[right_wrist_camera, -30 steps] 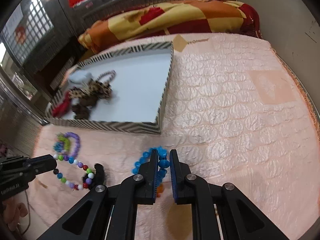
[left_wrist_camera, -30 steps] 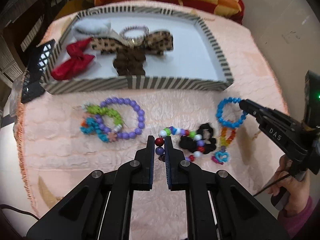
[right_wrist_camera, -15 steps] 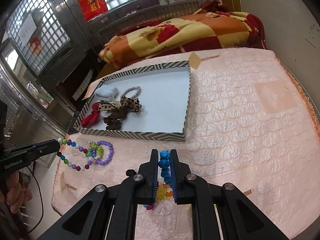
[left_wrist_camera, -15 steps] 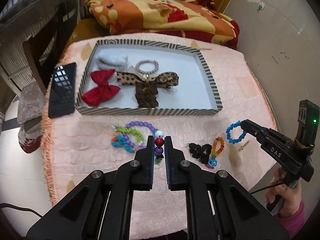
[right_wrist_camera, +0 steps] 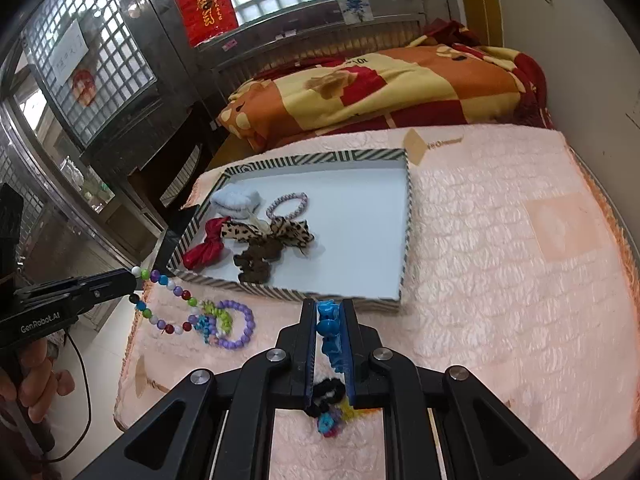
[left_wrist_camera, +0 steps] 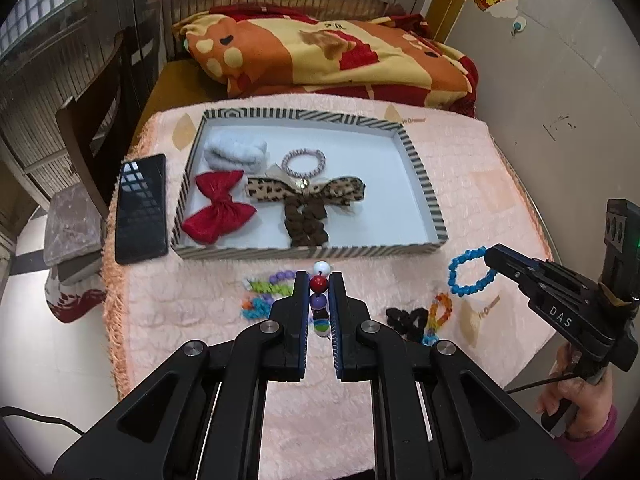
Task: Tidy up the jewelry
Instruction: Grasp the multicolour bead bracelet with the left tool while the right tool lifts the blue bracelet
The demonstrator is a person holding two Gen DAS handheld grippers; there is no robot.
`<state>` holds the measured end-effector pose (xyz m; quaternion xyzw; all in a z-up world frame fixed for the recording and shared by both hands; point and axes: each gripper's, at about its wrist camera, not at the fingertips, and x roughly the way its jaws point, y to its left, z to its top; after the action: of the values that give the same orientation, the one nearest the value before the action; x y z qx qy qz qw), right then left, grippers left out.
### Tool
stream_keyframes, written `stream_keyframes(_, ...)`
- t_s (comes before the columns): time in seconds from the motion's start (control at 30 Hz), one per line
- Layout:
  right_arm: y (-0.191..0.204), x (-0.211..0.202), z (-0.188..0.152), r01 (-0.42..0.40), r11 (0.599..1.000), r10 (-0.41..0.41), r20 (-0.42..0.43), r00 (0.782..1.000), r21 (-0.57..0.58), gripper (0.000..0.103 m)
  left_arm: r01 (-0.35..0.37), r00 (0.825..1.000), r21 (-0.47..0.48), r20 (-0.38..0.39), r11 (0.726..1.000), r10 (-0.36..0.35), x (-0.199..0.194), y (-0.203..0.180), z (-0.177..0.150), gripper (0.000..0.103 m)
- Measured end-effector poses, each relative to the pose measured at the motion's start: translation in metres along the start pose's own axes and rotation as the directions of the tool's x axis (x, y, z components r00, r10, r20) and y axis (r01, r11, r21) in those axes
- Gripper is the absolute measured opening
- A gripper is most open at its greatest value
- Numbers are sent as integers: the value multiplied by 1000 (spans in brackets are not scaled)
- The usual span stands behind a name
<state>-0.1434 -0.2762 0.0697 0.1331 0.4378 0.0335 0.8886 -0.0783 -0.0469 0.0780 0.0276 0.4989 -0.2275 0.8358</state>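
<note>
My left gripper (left_wrist_camera: pixel 319 280) is shut on a multicoloured bead bracelet (left_wrist_camera: pixel 319 302) and holds it in the air before the striped tray (left_wrist_camera: pixel 308 252); the bracelet hangs from it in the right wrist view (right_wrist_camera: pixel 168 300). My right gripper (right_wrist_camera: pixel 329 312) is shut on a blue bead bracelet (right_wrist_camera: pixel 330 336), which also shows hanging in the left wrist view (left_wrist_camera: pixel 468 276). The tray holds a red bow (left_wrist_camera: pixel 218 212), a leopard bow (left_wrist_camera: pixel 304 192), a white scrunchie (left_wrist_camera: pixel 236 152) and a pink hair tie (left_wrist_camera: pixel 303 162).
On the pink cloth lie a purple bracelet with green and teal pieces (right_wrist_camera: pixel 224 324), a black scrunchie (left_wrist_camera: pixel 408 318) and an orange beaded piece (left_wrist_camera: pixel 440 310). A black phone (left_wrist_camera: pixel 140 208) lies left of the tray. A folded blanket (left_wrist_camera: pixel 320 56) lies behind.
Both grippers have risen and pulled back from the cloth, each lifting its bracelet with it. The tray and table look farther away.
</note>
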Motion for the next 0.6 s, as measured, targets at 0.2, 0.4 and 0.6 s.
stream_keyframes(0.2,13,9,22,0,1000,0,10,1000,-21,11,-15,1000,7,8,1000,15,6,8,19,8)
stream_keyframes(0.4,21,31,43,1,1000,-1,-2,1000,-30,11,-34,999,15,16,999,34,18,21,44,8)
stream_keyframes(0.6,21,58,63,8,1000,-9,-19,1000,-18,11,-56,998,35,13,998,56,37,28,71,8)
